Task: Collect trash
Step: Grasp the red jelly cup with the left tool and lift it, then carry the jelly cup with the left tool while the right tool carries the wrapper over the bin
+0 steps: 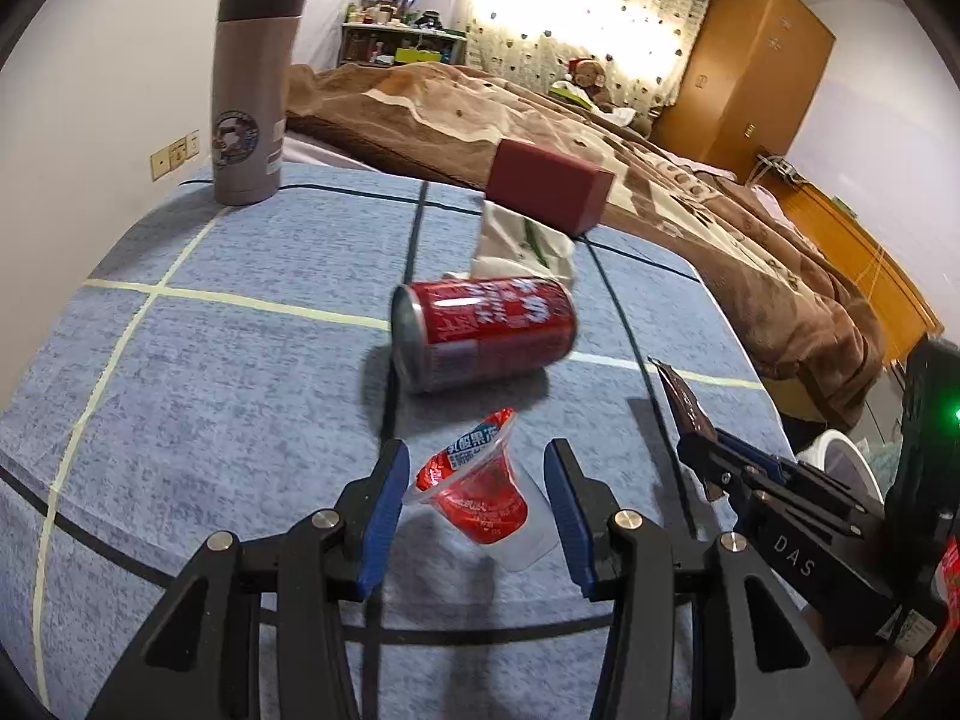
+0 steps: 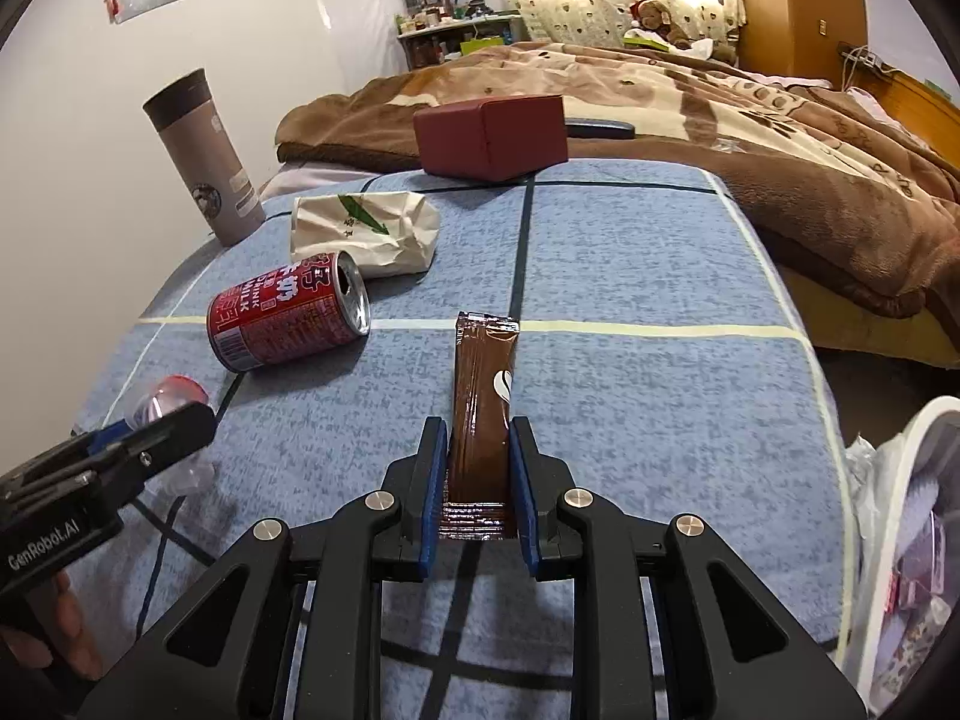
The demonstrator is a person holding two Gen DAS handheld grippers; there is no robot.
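Right tongs [image 2: 478, 462] clamp brown sachet [image 2: 480, 396]; left tongs [image 1: 474, 504] wide around jelly cup [image 1: 480, 492]. Can [image 2: 288, 318] at 10 o'clock reads "MILK".

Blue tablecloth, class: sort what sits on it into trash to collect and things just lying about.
Trash: jelly cup, red can, crumpled paper bag, coffee sachet in the right tongs.
Lying about: flask, red box.
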